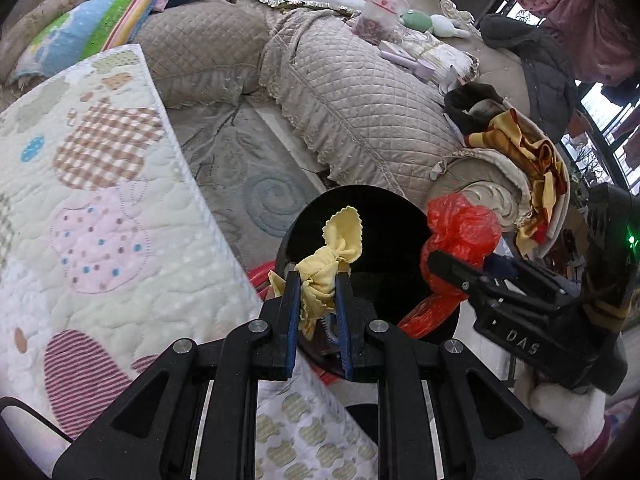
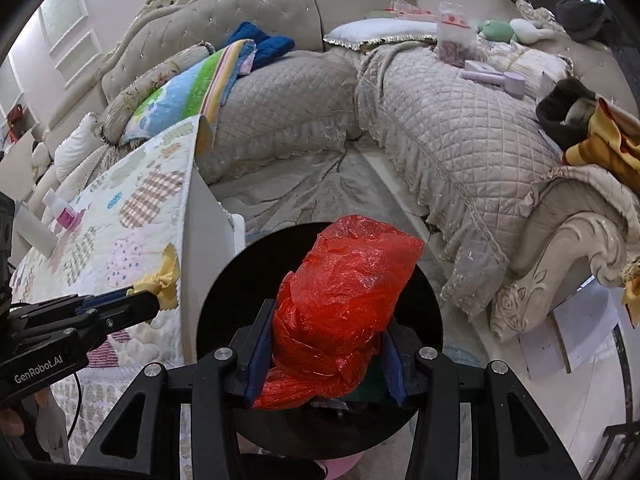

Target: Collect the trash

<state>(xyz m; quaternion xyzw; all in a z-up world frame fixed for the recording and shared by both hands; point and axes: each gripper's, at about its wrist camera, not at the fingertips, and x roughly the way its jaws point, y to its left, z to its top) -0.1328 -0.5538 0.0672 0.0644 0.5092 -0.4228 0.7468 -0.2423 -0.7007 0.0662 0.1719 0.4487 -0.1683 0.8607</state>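
My left gripper (image 1: 318, 280) is shut on a crumpled yellow cloth (image 1: 332, 256) and holds it over the rim of a round black bin (image 1: 384, 208). My right gripper (image 2: 326, 316) is shut on a crumpled red plastic bag (image 2: 344, 304) and holds it over the same black bin (image 2: 224, 312). In the left wrist view the right gripper (image 1: 460, 268) comes in from the right with the red bag (image 1: 460, 228). In the right wrist view the left gripper (image 2: 140, 296) comes in from the left with the yellow cloth (image 2: 164, 278).
A table with a patchwork quilt (image 1: 100, 200) stands left of the bin, a small bottle (image 2: 60, 208) on it. A beige quilted sofa (image 2: 460, 128) wraps behind, strewn with pillows, clothes and a clear bag (image 2: 454, 36). A patterned rug (image 1: 248, 184) lies between.
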